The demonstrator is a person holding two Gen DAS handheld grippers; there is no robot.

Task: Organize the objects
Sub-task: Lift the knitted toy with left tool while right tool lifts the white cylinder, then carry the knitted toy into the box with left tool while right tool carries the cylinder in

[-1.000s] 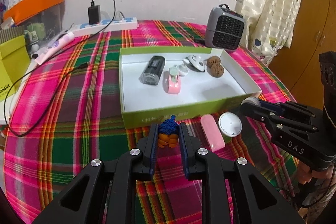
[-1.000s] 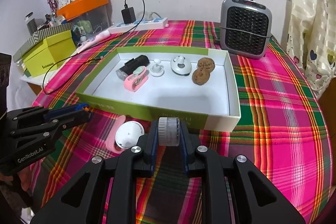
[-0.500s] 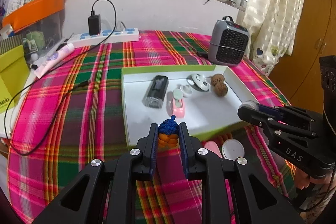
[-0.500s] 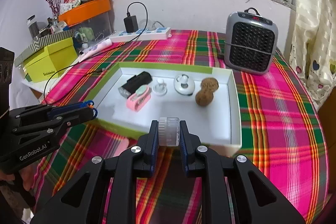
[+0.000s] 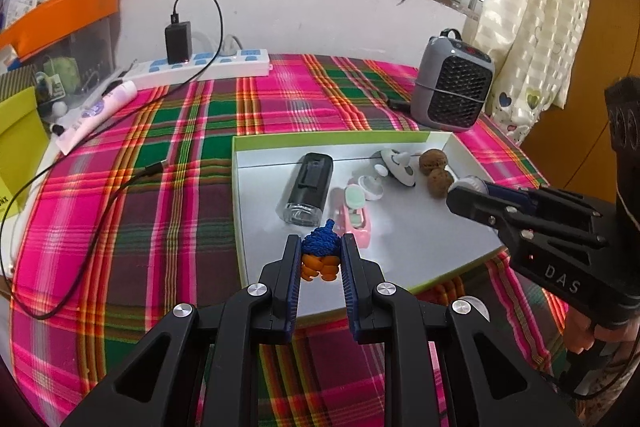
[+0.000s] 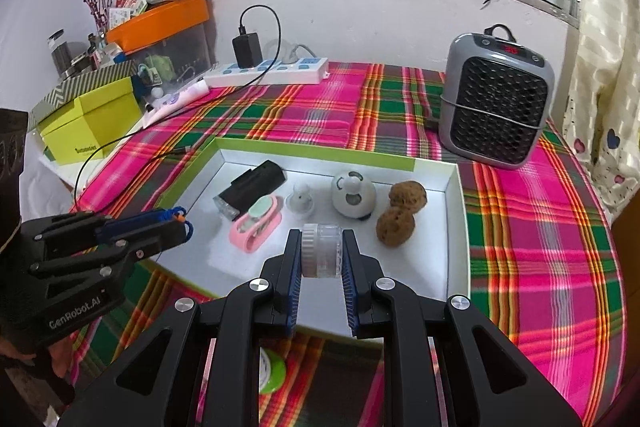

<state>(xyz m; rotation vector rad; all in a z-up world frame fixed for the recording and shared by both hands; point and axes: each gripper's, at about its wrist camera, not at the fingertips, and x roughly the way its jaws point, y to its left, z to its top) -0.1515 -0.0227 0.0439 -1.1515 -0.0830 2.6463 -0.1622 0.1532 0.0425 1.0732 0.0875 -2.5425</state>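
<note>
A green-rimmed white tray (image 5: pixel 240 195) (image 6: pixel 456 227) lies on the plaid cloth. In it are a black flashlight (image 5: pixel 307 187) (image 6: pixel 252 191), a pink clip (image 5: pixel 356 215) (image 6: pixel 256 227), a small white cap (image 6: pixel 301 201), a round white gadget (image 6: pixel 354 195) and two brown walnuts (image 6: pixel 402 213). My left gripper (image 5: pixel 320 259) is shut on a blue and orange knitted charm (image 5: pixel 321 253), held over the tray's near part. My right gripper (image 6: pixel 321 255) is shut on a small clear jar (image 6: pixel 321 251) with a white lid, also over the tray.
A grey heater (image 6: pixel 496 99) stands behind the tray at the right. A white power strip (image 5: pixel 200 67) with a black charger and cable lies at the back. A yellow-green box (image 6: pixel 88 131) and orange-lidded bin (image 6: pixel 160 23) stand at the left. A round white object (image 6: pixel 270 371) lies before the tray.
Both grippers have risen and moved forward, from in front of the tray to over its inside, each still holding its object.
</note>
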